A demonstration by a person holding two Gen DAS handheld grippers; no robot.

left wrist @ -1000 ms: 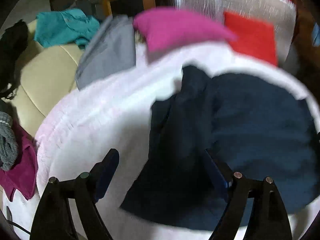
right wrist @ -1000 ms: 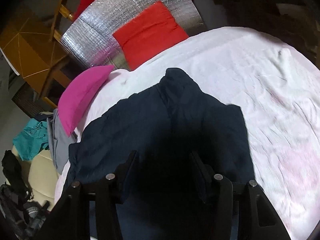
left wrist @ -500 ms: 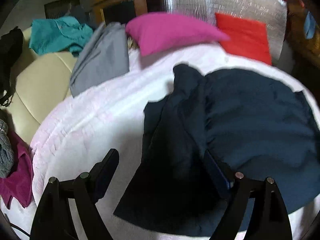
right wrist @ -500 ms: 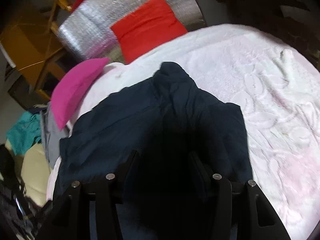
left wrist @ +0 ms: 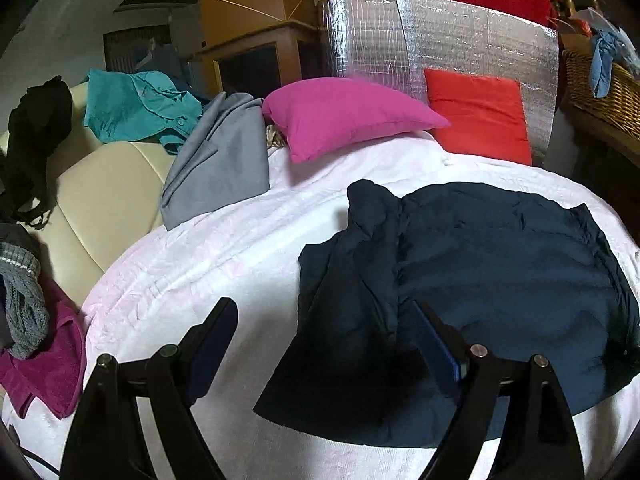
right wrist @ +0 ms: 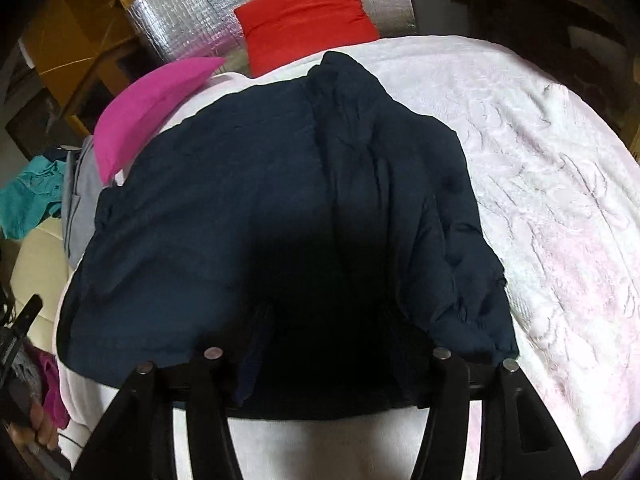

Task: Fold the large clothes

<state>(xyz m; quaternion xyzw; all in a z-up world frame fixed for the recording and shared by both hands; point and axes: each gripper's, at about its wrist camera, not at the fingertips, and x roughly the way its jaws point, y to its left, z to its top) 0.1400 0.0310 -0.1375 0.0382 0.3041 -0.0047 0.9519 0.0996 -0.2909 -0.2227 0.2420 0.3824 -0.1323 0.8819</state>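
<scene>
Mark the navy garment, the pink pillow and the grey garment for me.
navy garment [left wrist: 500, 272]: left wrist view, on its broad flat panel.
pink pillow [left wrist: 344, 114]: left wrist view, middle of its top face.
grey garment [left wrist: 220, 164]: left wrist view, centre of the folded cloth.

My view: matt navy cloth jacket [left wrist: 500, 272] on nubby white-pink blanket [left wrist: 192, 264], crinkled shiny foil panel [left wrist: 460, 40], woven wicker basket [left wrist: 600, 88].

Left gripper [left wrist: 324, 344] has lifted back; right gripper's [right wrist: 324, 344] jaws opening over navy garment [right wrist: 280, 200].
</scene>
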